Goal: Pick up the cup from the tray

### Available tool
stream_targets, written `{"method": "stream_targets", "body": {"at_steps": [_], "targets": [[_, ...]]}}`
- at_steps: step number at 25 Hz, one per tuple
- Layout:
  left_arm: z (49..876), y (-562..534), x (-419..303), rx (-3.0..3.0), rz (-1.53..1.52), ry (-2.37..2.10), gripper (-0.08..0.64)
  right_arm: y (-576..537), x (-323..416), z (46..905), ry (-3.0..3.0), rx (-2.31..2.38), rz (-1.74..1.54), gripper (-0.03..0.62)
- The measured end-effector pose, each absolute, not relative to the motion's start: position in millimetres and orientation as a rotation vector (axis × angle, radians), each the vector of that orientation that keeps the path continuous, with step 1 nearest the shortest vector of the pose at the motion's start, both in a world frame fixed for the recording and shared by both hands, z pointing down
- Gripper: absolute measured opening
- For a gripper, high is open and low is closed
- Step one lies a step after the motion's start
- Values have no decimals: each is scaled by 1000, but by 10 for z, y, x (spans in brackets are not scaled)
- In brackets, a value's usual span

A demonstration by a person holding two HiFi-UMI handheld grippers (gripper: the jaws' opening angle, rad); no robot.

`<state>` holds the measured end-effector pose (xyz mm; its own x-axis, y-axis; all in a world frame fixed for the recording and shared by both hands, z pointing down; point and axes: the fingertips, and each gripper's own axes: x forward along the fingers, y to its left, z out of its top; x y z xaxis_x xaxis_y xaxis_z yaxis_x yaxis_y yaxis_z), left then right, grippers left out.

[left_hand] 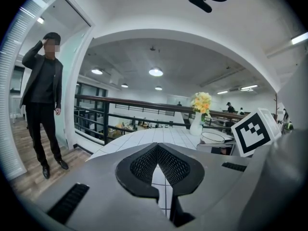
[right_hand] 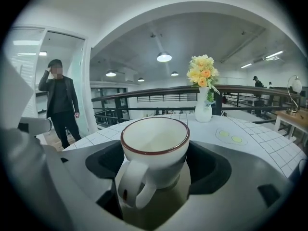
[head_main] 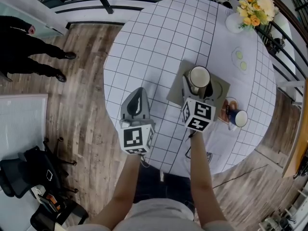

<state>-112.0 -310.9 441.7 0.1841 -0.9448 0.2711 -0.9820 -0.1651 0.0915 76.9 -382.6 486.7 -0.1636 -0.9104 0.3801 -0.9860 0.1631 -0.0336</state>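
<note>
A white cup (head_main: pixel 199 76) with a dark red rim stands on a grey tray (head_main: pixel 177 91) on the round checked table (head_main: pixel 154 42). My right gripper (head_main: pixel 197 88) reaches onto the tray, jaws wide, one on each side of the cup. In the right gripper view the cup (right_hand: pixel 154 148) fills the space between the jaws of the right gripper (right_hand: pixel 154 165), handle toward the camera, with thin dark gaps at its sides. My left gripper (head_main: pixel 138 94) hovers over the table to the left of the tray. Its jaw tips meet in the left gripper view (left_hand: pixel 157 146), with nothing held.
A white vase of yellow flowers (head_main: pixel 251 7) stands at the table's far right edge. A small blue cup (head_main: pixel 239 118) sits to the right of the tray. A person in black (head_main: pixel 29 47) stands on the wooden floor at left. A railing runs behind the table.
</note>
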Motion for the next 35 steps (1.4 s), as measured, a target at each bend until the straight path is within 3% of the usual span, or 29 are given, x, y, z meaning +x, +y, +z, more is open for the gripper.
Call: {"method": "stream_targets", "body": {"at_steps": [20, 29, 35], "targets": [[4496, -3135, -1175, 2197, 234, -1851, 6, -3710, 803, 4608, -2220, 1864, 339, 355], [4319, -3033, -1168, 2212, 199, -1866, 6, -3236, 730, 3926, -2389, 1803, 288, 354], [4195, -2888, -1087, 2253, 171, -1860, 5, -2769, 589, 4035, -2420, 1738, 322, 355]]}}
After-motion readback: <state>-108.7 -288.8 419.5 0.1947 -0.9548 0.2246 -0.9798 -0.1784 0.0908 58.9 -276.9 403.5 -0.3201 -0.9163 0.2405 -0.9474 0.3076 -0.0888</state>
